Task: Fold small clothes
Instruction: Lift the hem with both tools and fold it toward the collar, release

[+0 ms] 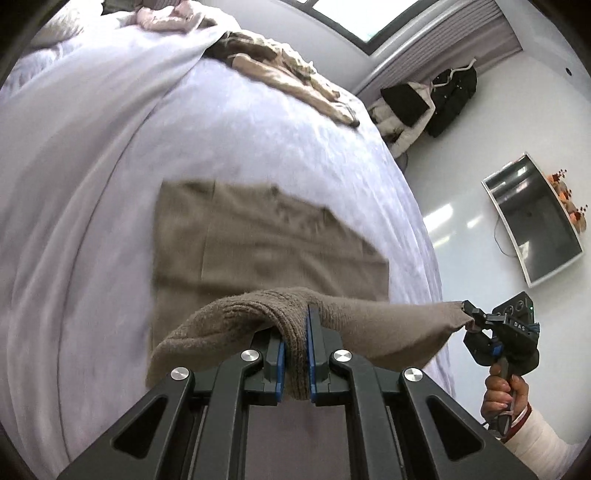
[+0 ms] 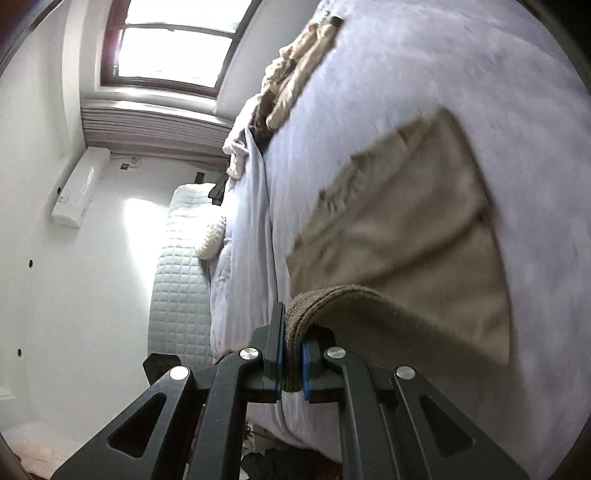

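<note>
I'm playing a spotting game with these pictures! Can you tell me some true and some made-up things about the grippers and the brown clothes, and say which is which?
1. The left gripper is shut on the brown knit garment. True.
2. The right gripper is open and empty. False: it pinches the same garment's edge.
3. The garment lies on a light bed cover. True.
4. The garment is bright red. False: it is brown.
5. More clothes lie piled farther up the bed. True.

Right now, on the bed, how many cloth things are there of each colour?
Taupe brown: 1, the knit garment, its near edge lifted by the left gripper and the right gripper.
Beige: 1 heap, the beige clothes.
Pink: 1, the pink cloth.
Total: 3
</note>
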`<state>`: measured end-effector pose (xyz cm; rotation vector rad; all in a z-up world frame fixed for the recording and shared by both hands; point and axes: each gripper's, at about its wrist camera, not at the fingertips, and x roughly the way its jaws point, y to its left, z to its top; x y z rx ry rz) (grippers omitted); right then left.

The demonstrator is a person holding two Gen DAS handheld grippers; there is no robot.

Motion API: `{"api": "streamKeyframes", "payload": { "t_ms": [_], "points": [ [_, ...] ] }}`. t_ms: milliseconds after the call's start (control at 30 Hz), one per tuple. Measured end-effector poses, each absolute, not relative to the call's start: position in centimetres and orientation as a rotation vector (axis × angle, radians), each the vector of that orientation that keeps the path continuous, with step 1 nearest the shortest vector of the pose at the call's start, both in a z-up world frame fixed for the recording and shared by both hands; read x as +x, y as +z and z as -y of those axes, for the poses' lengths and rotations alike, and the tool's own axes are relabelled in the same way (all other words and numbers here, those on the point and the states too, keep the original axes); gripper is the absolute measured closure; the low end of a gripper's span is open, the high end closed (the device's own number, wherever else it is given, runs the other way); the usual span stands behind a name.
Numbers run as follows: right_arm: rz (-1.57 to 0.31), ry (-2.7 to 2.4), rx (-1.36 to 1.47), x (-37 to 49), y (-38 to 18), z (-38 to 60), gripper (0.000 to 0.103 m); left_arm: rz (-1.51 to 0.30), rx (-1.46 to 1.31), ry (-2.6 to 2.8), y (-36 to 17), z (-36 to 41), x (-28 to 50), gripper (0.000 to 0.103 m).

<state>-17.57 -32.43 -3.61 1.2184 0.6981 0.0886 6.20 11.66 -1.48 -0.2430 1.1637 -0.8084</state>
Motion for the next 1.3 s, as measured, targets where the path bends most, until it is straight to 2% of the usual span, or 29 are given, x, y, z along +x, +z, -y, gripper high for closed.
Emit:
{"api": "streamKeyframes", "payload": {
  "t_ms": [133, 267, 567, 633, 700, 733, 900, 967, 1000, 1033, 1067, 1167, 1300],
  "points": [
    [-0.703, 0.102, 1.182, -12.3, -3.5, 36.0, 0.095, -1.129, -0.197, -0.803, -1.9, -7.8, 10.7, 0.093],
    [-0.708, 0.091, 1.197, -7.6, -4.7, 39.5, 0.095, -1.137, -0.156, -0.765, -4.5, -4.3, 15.2, 0.093],
    [-0.849, 0.008, 1.27, -0.8, -14.5, 42.7, 0.095, -1.24, -0.037, -0.601, -13.4, -0.4, 19.4, 0.093],
    [-0.869, -0.008, 1.287, -0.4, -16.4, 43.0, 0.095, -1.259, -0.029, -0.568, -14.6, -0.1, 19.9, 0.082],
    [-0.883, -0.017, 1.301, 0.2, -17.6, 43.3, 0.095, -1.257, -0.016, -0.529, -14.8, 0.0, 20.0, 0.055],
    [-0.889, -0.021, 1.304, 0.4, -17.9, 43.5, 0.094, -1.244, -0.015, -0.507, -14.6, -0.1, 20.2, 0.051],
    [-0.899, -0.058, 1.262, 1.7, -17.3, 44.5, 0.09, -1.203, -0.05, -0.472, -12.5, -1.2, 20.6, 0.05],
    [-0.876, -0.064, 1.251, 1.9, -16.3, 45.0, 0.081, -1.166, -0.029, -0.474, -11.2, -1.6, 20.6, 0.05],
    [-0.859, -0.071, 1.24, 1.8, -15.7, 45.2, 0.059, -1.154, -0.018, -0.482, -10.5, -1.8, 20.6, 0.05],
    [-0.835, -0.084, 1.217, 1.7, -14.9, 45.4, 0.029, -1.148, -0.014, -0.487, -10.1, -2.0, 20.6, 0.05],
    [-0.817, -0.091, 1.205, 1.5, -14.3, 45.6, 0.021, -1.144, -0.013, -0.496, -9.7, -2.3, 20.6, 0.05],
    [-0.814, -0.058, 1.186, 1.2, -13.2, 45.8, 0.021, -1.182, -0.024, -0.543, -10.0, -2.7, 20.3, 0.05],
    [-0.884, -0.02, 1.184, 1.0, -13.8, 44.9, 0.026, -1.262, 0.024, -0.578, -12.8, -0.6, 19.5, 0.05]
  ]
}}
